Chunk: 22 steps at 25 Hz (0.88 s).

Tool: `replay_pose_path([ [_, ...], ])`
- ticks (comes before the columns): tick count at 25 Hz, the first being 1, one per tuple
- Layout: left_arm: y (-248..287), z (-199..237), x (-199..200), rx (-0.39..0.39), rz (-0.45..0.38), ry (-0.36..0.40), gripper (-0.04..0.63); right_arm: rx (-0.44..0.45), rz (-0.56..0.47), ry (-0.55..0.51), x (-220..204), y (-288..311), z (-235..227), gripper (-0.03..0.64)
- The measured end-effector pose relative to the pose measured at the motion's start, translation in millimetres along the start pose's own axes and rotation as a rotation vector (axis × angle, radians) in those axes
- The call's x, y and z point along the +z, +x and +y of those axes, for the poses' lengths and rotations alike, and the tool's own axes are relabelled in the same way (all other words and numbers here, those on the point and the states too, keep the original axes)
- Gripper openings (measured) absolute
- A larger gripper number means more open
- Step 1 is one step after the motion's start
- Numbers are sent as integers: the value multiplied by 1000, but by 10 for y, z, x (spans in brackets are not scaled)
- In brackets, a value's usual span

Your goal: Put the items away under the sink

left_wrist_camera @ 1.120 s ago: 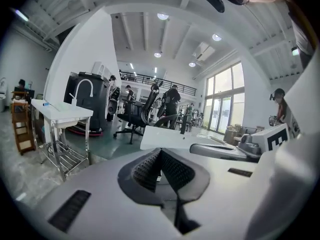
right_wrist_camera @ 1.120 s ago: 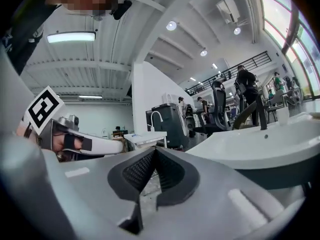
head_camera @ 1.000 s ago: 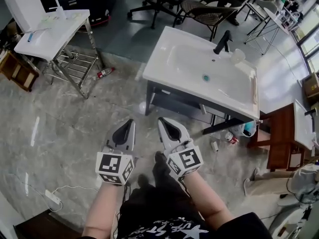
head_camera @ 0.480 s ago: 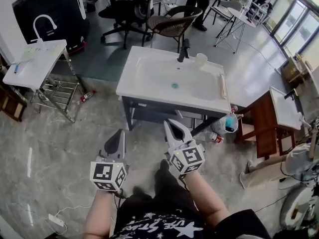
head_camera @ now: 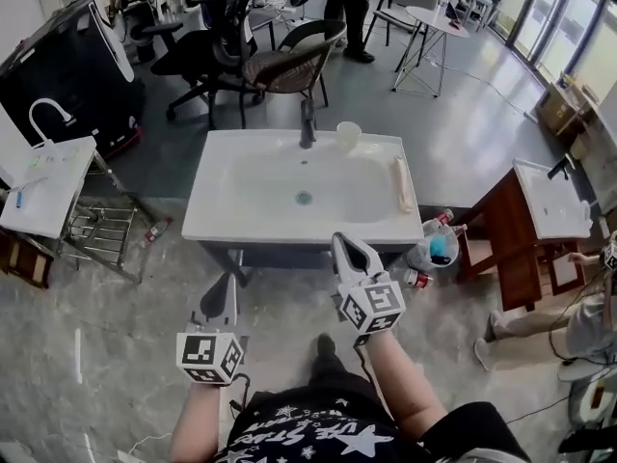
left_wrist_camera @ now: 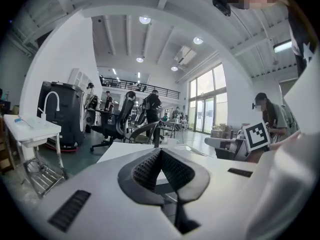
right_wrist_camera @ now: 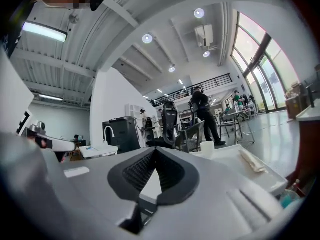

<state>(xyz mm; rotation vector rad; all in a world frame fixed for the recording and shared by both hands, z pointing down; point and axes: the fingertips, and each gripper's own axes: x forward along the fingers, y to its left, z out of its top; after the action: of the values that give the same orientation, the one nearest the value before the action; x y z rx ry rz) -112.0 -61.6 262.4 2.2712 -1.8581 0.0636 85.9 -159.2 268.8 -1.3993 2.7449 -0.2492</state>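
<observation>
Head view, room: grey marbled floor; a white sink counter stands before me, its long axis left to right, dark faucet at the far edge.
Head view, count: I see three sinks, this one, a second sink at left and a third sink at right; on the counter are one cup and one rolled cloth lying front to back.
Head view, items: a clear bag and two bottles lie on the floor just beside the counter's right end; I cannot tell which way the caps point.
Head view, claws: left claw and right claw both point at the counter.
Left gripper view: jaws together, nothing between them.
Right gripper view: jaws together, empty.
</observation>
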Motion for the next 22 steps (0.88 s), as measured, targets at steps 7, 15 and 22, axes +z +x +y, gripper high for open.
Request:
replay_pose_path([
  [7,927,-267,1,1,37,64,9,-58,29,27,-17,275,-1023,3],
  [15,1568,-193,90,61,40,49,8,-114,19,120,14,604,-1645,3],
  [22,2088,-125,43,-26,60,49,9,-222,44,115,-136,811,-1934,5],
])
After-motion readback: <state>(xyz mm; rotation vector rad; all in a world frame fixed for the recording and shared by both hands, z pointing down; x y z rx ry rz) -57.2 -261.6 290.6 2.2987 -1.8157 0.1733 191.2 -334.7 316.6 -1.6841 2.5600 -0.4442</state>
